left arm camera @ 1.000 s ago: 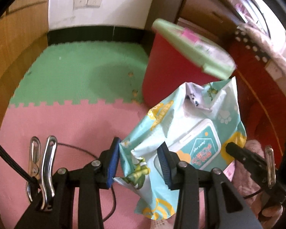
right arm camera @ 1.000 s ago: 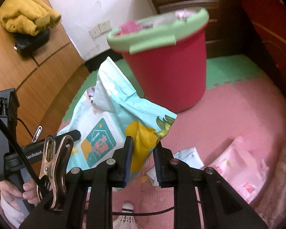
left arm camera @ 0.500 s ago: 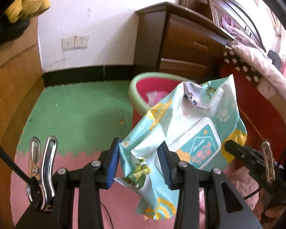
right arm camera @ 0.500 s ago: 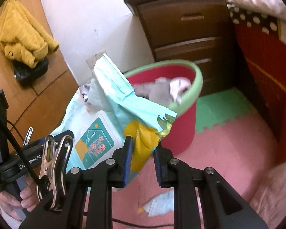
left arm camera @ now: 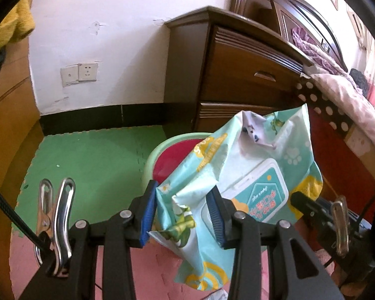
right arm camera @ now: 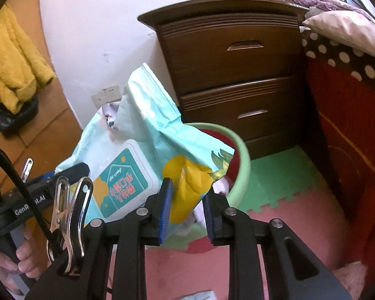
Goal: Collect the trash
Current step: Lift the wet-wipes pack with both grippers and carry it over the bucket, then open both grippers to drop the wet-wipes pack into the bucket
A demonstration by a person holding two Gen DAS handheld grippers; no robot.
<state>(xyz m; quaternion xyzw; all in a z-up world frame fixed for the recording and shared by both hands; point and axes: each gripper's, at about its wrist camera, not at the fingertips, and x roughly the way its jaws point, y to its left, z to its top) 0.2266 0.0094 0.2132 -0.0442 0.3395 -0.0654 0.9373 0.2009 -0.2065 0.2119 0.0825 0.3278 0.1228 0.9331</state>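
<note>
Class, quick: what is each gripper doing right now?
Left gripper: closed on the wipes pack.
Right gripper: fingers opening, the pack's yellow corner between them.

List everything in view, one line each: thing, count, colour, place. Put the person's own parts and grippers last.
wipes packet: one, mint with yellow patches and a teal flap, held over the bin between both grippers.
bin: one, red with a pale green rim, on the floor by the nightstand.
nightstand: one, dark brown, two drawers, against the wall.
wall sockets: two, white, low on the wall.
floor mats: green and pink, interlocked, under the bin.
bed: one, red side, dotted trim, at the right.
yellow cloth: one, upper left.
hand: one, at the left gripper's handle.
left gripper: black with blue pads, shut on the packet's edge.
right gripper: same, jaws opening, yellow corner between them.
</note>
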